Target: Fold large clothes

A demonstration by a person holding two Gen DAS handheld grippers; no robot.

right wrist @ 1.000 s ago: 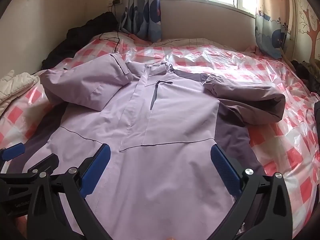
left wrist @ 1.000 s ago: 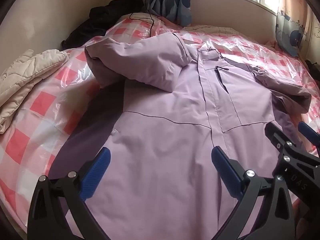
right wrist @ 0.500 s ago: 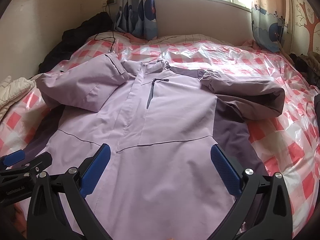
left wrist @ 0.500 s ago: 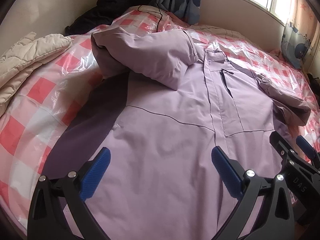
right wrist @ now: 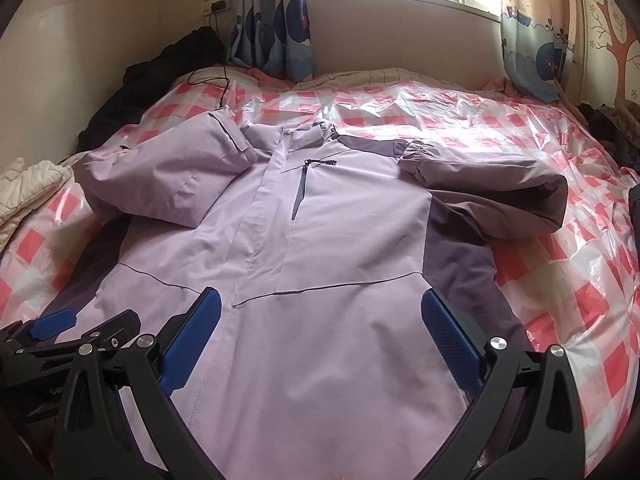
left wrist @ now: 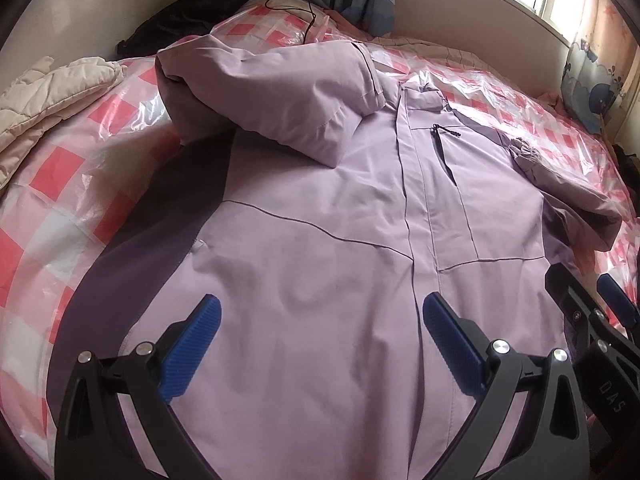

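Note:
A large lilac jacket [left wrist: 320, 248] [right wrist: 320, 240] with darker purple side panels lies front up on the bed, both sleeves folded in over its chest. Its left sleeve [left wrist: 272, 92] [right wrist: 172, 176] is bunched near the collar; its right sleeve [right wrist: 492, 192] lies across the far side. My left gripper [left wrist: 320, 332] hovers open over the jacket's lower hem, nothing between its blue pads. My right gripper [right wrist: 320, 328] is open too, over the hem a little further right. Each gripper shows at the edge of the other's view, the right gripper [left wrist: 592, 312] and the left gripper [right wrist: 72, 332].
The bed carries a pink-and-white checked cover under clear plastic [right wrist: 560, 264]. A cream quilted blanket [left wrist: 52, 92] lies at the left edge. Dark clothes [right wrist: 160, 76] and a black cable [right wrist: 216, 80] sit by the wall. Curtains [right wrist: 276, 20] hang at the window.
Both grippers have moved forward and lower over the jacket's hem, so the jacket fills more of each view. Both stay open. The jacket has not moved.

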